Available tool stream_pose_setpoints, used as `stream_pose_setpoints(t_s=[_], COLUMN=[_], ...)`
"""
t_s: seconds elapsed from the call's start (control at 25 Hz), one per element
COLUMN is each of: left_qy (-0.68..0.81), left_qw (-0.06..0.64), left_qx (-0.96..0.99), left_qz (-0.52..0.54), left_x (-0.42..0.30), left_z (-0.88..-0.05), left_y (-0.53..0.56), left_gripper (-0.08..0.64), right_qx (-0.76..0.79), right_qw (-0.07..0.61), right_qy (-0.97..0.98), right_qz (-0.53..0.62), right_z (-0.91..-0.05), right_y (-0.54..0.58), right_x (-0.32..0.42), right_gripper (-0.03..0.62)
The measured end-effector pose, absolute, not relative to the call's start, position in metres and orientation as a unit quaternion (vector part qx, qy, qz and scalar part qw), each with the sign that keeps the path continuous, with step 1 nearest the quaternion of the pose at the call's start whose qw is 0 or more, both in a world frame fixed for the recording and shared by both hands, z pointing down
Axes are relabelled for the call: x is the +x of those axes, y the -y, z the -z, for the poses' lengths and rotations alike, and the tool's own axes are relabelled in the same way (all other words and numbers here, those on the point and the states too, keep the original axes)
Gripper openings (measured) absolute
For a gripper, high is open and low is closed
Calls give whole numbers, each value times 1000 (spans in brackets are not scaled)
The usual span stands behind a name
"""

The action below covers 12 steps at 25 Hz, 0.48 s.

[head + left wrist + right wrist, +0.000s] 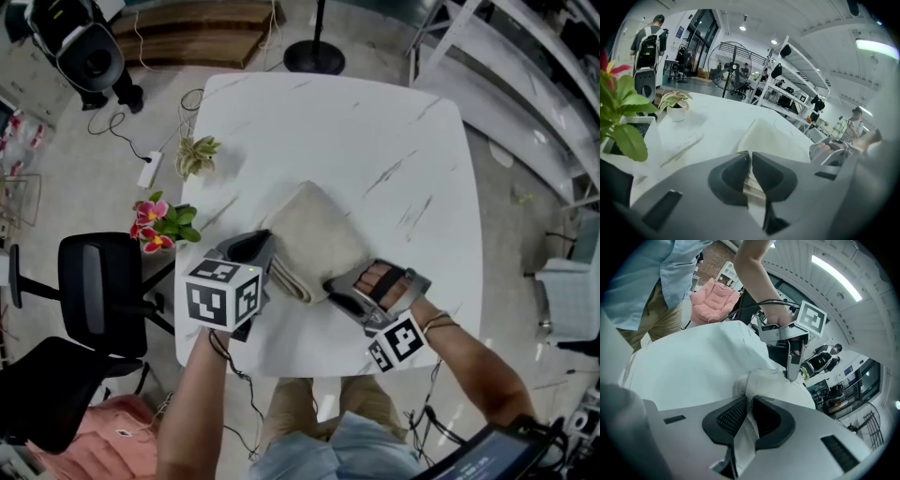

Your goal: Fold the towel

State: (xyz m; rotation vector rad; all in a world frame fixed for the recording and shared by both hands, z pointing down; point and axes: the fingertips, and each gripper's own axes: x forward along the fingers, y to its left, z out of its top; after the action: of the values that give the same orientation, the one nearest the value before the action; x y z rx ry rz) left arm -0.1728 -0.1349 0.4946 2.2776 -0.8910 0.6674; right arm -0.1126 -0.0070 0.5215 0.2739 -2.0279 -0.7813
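Head view: the folded towel (314, 234) lies on the white surface (375, 131), toward its edge nearest the person. Left gripper view: the left gripper (750, 158) has its jaws clenched on the towel's edge. Right gripper view: the right gripper (749, 401) jaws pinch towel cloth.

Beige towel (314, 239), white marbled table (375, 141)

No readable text, no brands or numbers, no legible signs in any view

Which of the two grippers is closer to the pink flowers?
Left. The left gripper grips the towel on the side nearer the pink flowers; the right gripper grips the towel's other near corner, farther away.
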Motion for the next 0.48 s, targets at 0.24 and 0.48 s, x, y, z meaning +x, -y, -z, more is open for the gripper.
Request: stream_pose_setpoints(t_s=[0.24,0.48], left_qy=[340,389], left_qw=[309,265], left_qx=[856,859], left_qz=[-236,-204], left_x=[-175,-202], left_z=[-501,-451], left_y=[140,128], left_gripper=[25,26], right_qx=[122,180], right_qw=[459,401], right_qy=[832,877], right_qz=[287,194], right_z=[-521,-472], right_y=[8,-1], right_x=[-116,-113], right_gripper=[87,183])
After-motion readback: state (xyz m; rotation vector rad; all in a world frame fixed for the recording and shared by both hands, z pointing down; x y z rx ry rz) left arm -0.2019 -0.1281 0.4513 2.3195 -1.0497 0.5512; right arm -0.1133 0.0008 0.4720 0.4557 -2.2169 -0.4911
